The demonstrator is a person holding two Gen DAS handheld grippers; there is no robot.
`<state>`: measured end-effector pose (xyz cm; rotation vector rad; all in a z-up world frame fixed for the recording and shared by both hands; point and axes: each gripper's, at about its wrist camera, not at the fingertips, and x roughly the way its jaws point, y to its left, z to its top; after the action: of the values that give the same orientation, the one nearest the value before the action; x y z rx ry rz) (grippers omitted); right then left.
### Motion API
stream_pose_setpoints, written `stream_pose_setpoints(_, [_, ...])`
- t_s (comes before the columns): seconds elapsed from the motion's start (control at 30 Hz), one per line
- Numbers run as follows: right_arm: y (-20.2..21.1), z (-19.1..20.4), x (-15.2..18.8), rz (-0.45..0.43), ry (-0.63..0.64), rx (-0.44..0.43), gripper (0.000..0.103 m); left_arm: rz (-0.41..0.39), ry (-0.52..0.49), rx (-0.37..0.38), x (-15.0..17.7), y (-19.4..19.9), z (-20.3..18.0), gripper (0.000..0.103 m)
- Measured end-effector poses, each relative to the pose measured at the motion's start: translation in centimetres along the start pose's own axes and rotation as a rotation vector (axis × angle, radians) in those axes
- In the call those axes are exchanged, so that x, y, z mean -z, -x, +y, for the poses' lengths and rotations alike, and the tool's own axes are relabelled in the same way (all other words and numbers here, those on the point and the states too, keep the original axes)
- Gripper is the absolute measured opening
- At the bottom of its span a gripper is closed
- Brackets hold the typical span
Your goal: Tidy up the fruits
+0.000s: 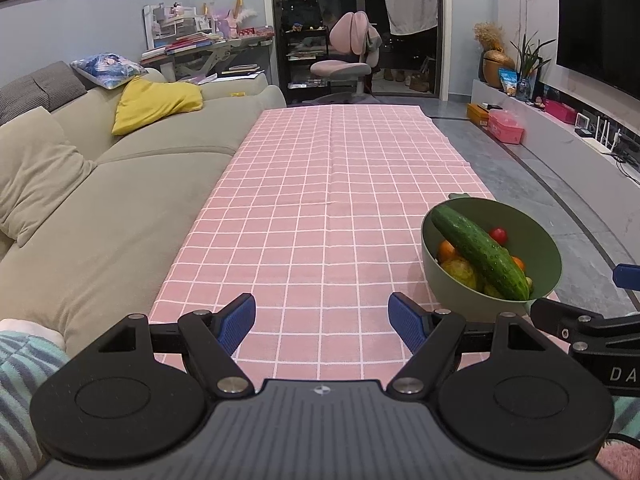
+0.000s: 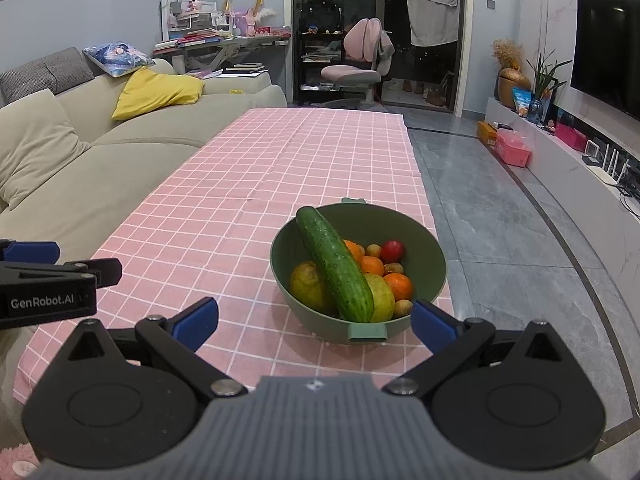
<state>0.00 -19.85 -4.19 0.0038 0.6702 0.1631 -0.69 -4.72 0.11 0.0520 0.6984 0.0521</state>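
**Both grippers spread wide, fruit bowl ahead on the right**

Blue-padded fingers (image 1: 240, 322) of the left gripper (image 1: 322, 322) stand wide apart over the pink checked tablecloth (image 1: 320, 200), holding nothing. Equally spread and holding nothing, the right gripper (image 2: 314, 318) faces the green bowl (image 2: 424, 248), whose near handle sits between its pads. That bowl rests near the cloth's right edge, close to the grey floor (image 2: 500, 240). Across it, a cucumber (image 2: 334, 268) lies slantwise on top, covering part of a yellow-green pear (image 2: 306, 284); oranges (image 2: 398, 285), a red tomato (image 2: 392, 251) and small brown fruits (image 2: 402, 307) sit beside it. Left of the table runs a beige sofa (image 1: 120, 200) with a yellow cushion (image 1: 156, 102). Beyond the table stands a pink chair (image 1: 348, 58); a television (image 1: 600, 32) hangs on the right wall.
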Motion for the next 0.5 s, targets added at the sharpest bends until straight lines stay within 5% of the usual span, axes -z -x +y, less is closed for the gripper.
stream_pose_setpoints(0.5, [-0.21, 0.31, -0.01, 0.017, 0.003, 0.003, 0.099, -0.003, 0.015, 0.006, 0.00, 0.00, 0.21, 0.089])
